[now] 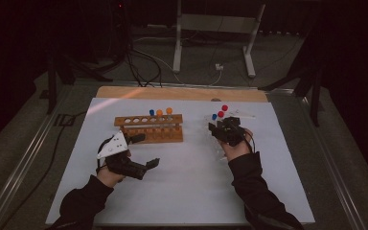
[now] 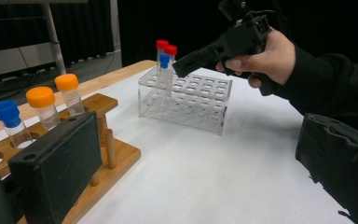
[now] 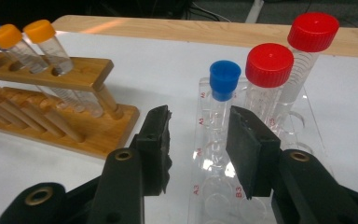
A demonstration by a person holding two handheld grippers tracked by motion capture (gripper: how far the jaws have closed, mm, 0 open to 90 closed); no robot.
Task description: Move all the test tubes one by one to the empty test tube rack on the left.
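White sheeting covers the desk (image 1: pixel 187 191), which is ringed by a dark room with cables and a metal stand on the floor beyond. Nearest the camera in the high view, the left gripper (image 1: pixel 143 152) is held low over bare sheet, its fingers (image 2: pixel 56 163) spread wide apart and empty. To the right, the right gripper (image 1: pixel 219 128) is poised above the clear rack (image 2: pixel 186 100); its fingers (image 3: pixel 156 140) are parted, and nothing is clamped between them.

Just past those parted fingers stands the blue-capped tube (image 3: pixel 223 93), seated upright in a hole of the clear rack. Two red-capped tubes (image 3: pixel 269 79) are lined up in the same rack behind it, each one taller in the frame than the last. That makes three tubes in the clear rack, with the many remaining holes left open.

Well apart to the left, the wooden rack (image 1: pixel 149 128) is seen in front of the left gripper. Three tubes are carried in it: one with a blue cap (image 2: pixel 8 119) and two orange-capped tubes (image 2: pixel 42 105). Several of its holes stand unfilled. A strip of bare wood (image 1: pixel 182 92) is visible along the desk's far edge.
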